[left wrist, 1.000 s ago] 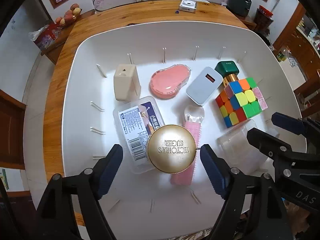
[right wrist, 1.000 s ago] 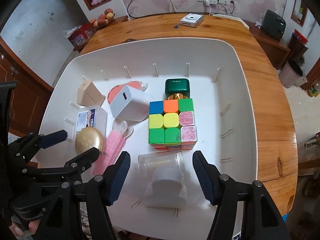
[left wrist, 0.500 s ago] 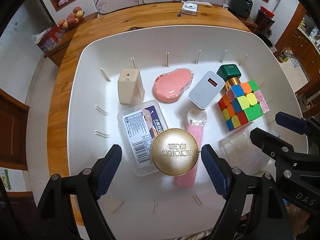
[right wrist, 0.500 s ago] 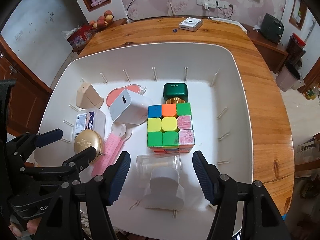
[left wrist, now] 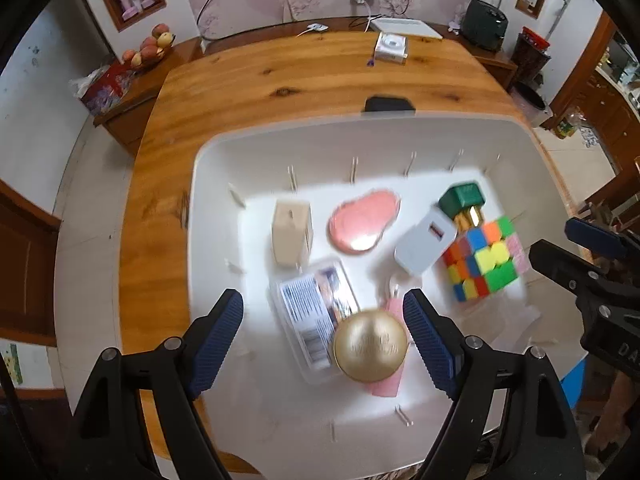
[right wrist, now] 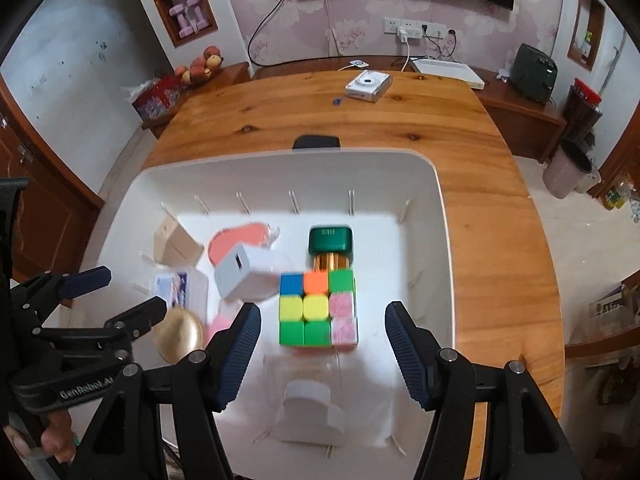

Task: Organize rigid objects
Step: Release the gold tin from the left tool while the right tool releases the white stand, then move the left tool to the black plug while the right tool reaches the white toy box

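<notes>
Round gold metal tin low centre, nearest left gripper, jaws wide; right gripper likewise wide.

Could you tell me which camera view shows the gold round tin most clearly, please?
The left wrist view: the gold round tin shows its whole lid, near the middle. In the right wrist view it sits edge-on, blurred and partly hidden behind the left claw.

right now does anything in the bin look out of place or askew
Nothing looks spilled or broken. The gold round tin sits on top of the clear plastic box and the pink brush instead of on the white bin floor, and the clear jar lies on its side.
</notes>
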The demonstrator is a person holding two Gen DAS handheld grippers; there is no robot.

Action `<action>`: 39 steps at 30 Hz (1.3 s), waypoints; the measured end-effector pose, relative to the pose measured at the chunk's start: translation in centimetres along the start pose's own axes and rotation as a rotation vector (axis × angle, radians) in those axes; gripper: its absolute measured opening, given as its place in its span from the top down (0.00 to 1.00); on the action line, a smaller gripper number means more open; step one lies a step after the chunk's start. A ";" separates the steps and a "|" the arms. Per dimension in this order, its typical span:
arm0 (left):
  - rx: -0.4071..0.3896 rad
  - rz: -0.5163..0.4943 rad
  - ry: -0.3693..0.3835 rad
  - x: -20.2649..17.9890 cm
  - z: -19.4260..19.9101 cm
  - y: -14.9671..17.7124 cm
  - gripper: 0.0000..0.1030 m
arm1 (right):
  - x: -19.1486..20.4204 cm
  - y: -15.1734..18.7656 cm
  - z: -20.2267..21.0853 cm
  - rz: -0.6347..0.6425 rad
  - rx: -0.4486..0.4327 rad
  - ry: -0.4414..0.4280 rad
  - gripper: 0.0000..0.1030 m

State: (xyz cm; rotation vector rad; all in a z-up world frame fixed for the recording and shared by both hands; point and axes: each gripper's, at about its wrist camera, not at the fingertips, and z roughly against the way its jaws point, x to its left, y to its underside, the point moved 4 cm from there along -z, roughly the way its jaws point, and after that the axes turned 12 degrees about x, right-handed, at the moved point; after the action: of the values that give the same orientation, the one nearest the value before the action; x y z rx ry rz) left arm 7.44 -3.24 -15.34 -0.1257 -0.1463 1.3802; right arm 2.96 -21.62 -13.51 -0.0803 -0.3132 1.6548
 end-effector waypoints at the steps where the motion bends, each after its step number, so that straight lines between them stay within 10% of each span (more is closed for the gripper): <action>1: -0.013 -0.007 -0.008 0.1 0.5 -0.4 0.18 | -0.1 -0.5 0.3 0.002 -0.002 -0.003 0.36; 28: -0.139 -0.036 -0.015 -0.1 10.6 -20.5 0.13 | -4.6 -27.6 11.4 -0.115 -0.148 0.029 0.27; 39: 0.058 0.068 0.046 -1.6 -2.3 -23.5 0.04 | -8.5 -37.0 1.7 -0.242 -0.036 -0.024 0.20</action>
State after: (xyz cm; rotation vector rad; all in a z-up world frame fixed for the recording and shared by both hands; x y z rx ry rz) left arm 30.29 -9.20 -13.55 -0.1143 -0.0640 1.4472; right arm 39.21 -27.45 -3.75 -0.0472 -0.3568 1.4116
